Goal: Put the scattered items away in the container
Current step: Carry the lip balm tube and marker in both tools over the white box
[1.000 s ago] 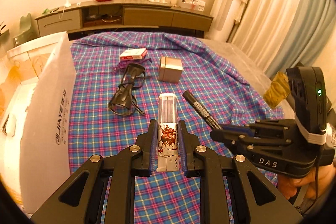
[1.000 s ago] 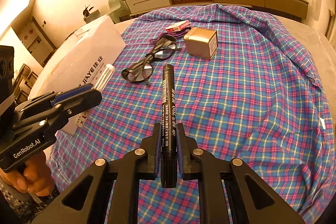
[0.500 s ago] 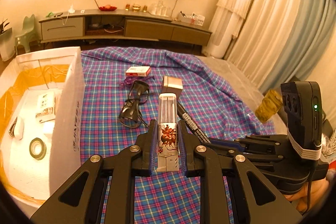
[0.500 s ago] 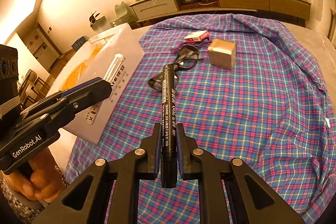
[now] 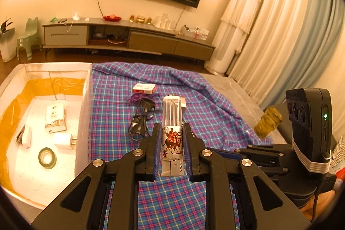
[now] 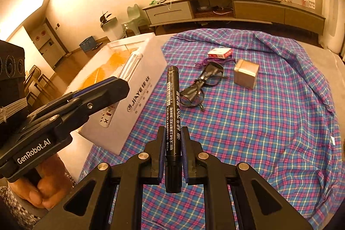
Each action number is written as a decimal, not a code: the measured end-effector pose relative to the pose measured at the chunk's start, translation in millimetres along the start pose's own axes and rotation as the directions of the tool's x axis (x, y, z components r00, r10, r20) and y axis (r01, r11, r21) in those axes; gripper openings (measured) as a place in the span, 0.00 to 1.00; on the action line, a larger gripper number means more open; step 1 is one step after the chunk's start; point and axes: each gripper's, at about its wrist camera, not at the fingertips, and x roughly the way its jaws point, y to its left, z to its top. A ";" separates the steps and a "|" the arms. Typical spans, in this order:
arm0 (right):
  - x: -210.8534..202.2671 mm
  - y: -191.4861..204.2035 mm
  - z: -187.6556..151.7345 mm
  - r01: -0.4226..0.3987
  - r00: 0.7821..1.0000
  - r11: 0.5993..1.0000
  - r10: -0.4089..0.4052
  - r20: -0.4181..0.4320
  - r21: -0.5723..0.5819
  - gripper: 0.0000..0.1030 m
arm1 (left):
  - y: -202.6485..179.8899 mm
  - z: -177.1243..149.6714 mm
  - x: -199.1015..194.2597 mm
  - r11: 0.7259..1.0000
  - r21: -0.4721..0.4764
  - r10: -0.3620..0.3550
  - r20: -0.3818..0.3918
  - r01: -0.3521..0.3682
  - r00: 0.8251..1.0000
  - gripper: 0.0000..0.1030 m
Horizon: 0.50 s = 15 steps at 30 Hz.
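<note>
2 hand-held grippers clamp items: left (image 5: 171, 151) a tube (image 5: 171, 122), right (image 6: 173, 153) a marker (image 6: 172, 109).

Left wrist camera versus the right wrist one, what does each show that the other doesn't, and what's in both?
Only the left wrist view shows the box's inside: tape roll, white plug, small packet. Only the right wrist view shows the black marker clamped in the right gripper and the printed side of the white box. Both show the glasses, red-and-white pack, plaid cloth and the clear tube in the left gripper.
</note>
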 end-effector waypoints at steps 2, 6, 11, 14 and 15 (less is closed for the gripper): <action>-1.8 5.5 1.8 0.002 1.000 1.000 -0.002 0.003 -0.007 0.14 | 3.4 2.0 -5.7 1.000 -0.006 -0.002 0.012 0.002 1.000 0.19; -5.8 16.7 5.5 0.005 1.000 1.000 -0.005 0.010 -0.023 0.14 | 10.2 7.1 -17.7 1.000 -0.023 -0.004 0.039 0.005 0.999 0.19; -10.1 32.1 12.0 0.009 1.000 0.999 -0.008 0.019 -0.049 0.14 | 18.6 13.3 -31.3 0.999 -0.044 -0.007 0.072 0.010 0.997 0.19; -11.0 43.2 17.0 0.010 1.000 0.998 -0.009 0.025 -0.065 0.14 | 23.4 15.8 -39.0 0.998 -0.056 -0.009 0.089 0.014 0.996 0.19; -11.2 46.8 18.5 0.011 1.000 0.997 -0.009 0.027 -0.070 0.14 | 25.5 16.5 -41.9 0.998 -0.061 -0.010 0.095 0.016 0.995 0.19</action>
